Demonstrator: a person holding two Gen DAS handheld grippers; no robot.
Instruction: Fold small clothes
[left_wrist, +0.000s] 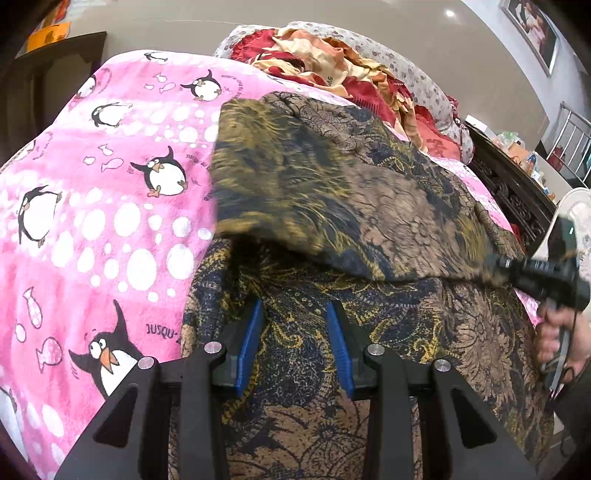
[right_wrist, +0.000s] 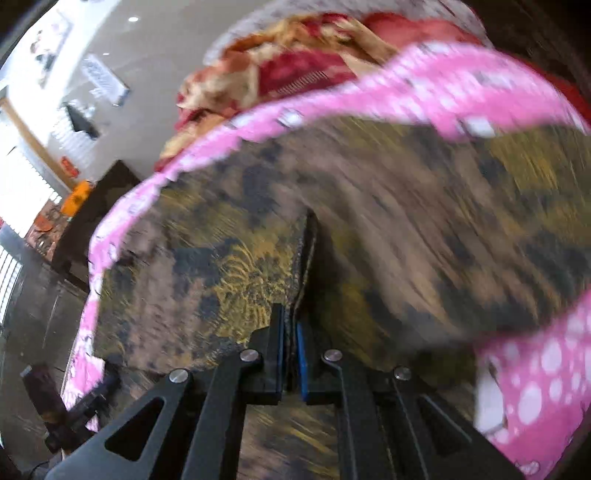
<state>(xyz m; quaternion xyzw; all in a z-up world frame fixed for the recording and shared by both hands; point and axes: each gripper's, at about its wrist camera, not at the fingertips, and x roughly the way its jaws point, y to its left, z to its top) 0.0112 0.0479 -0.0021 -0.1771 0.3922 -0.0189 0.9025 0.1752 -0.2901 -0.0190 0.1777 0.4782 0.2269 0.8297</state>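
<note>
— Two grippers in play. How does the left gripper (left_wrist: 295, 343) stand?
— Fingers spread, nothing between them; the brown patterned cloth (left_wrist: 332, 206) lies just under and ahead of its tips, on the pink blanket (left_wrist: 92, 221) that runs off to its left.
— And to its right?
— The right gripper (right_wrist: 293, 347), its blue pads pressed together on an edge of the cloth. A raised fold hangs ahead of the left gripper; the rest blurs around the right one.
— Beyond the tips?
— Red bedding (left_wrist: 332, 70), heaped.
</note>
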